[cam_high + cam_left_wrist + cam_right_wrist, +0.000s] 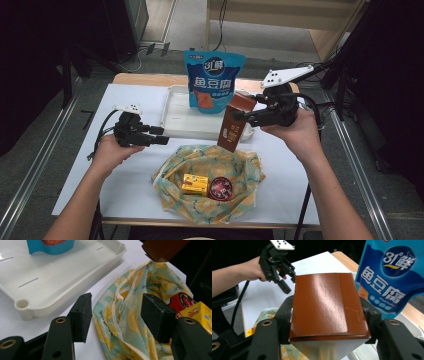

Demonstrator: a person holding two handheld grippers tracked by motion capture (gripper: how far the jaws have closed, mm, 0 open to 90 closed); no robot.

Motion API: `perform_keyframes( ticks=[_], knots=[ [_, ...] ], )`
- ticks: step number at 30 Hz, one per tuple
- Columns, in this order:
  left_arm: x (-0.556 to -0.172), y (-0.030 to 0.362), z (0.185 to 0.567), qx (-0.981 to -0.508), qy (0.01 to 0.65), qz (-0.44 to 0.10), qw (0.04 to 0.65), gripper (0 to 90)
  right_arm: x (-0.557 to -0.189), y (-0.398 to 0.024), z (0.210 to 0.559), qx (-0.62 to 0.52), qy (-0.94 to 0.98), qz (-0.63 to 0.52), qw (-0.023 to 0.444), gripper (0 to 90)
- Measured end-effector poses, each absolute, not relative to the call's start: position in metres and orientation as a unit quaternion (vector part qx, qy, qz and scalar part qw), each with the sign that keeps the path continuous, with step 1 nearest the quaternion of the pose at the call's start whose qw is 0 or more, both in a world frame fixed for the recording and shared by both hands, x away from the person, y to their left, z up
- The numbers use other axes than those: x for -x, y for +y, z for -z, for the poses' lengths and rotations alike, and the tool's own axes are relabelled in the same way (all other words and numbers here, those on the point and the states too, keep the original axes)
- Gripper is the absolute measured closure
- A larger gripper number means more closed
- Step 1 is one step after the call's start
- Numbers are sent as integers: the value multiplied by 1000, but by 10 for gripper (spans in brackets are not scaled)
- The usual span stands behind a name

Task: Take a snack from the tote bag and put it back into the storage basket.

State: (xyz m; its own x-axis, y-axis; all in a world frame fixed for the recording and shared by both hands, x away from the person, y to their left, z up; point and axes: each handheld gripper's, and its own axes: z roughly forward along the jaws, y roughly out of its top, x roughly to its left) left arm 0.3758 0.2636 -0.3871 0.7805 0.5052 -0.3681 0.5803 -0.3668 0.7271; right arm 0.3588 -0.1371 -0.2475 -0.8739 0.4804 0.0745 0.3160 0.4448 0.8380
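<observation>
My right gripper (245, 107) is shut on a brown carton (235, 123) and holds it tilted in the air over the near edge of the white tray (172, 122). In the right gripper view both pads press the carton (325, 306) at its top. A blue snack pouch (213, 77) stands upright in the tray. Below lies a yellow-and-teal patterned cloth bag (210, 167) with a yellow box (194, 183) and a round red tin (220, 188) on it. My left gripper (162, 135) hovers open at the bag's left, with nothing between its pads (82, 315).
The white table top (130, 185) ends at a wooden edge in front. A person's forearms come in from below. Dark floor and metal rails flank the table on both sides.
</observation>
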Motion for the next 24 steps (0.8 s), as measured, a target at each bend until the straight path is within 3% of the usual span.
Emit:
perform_keyframes(
  ticks=[24],
  knots=[
    [-370, 267, 386, -825, 323, 43, 462, 438, -425, -103, 272, -255, 844, -462, 98, 437]
  ],
)
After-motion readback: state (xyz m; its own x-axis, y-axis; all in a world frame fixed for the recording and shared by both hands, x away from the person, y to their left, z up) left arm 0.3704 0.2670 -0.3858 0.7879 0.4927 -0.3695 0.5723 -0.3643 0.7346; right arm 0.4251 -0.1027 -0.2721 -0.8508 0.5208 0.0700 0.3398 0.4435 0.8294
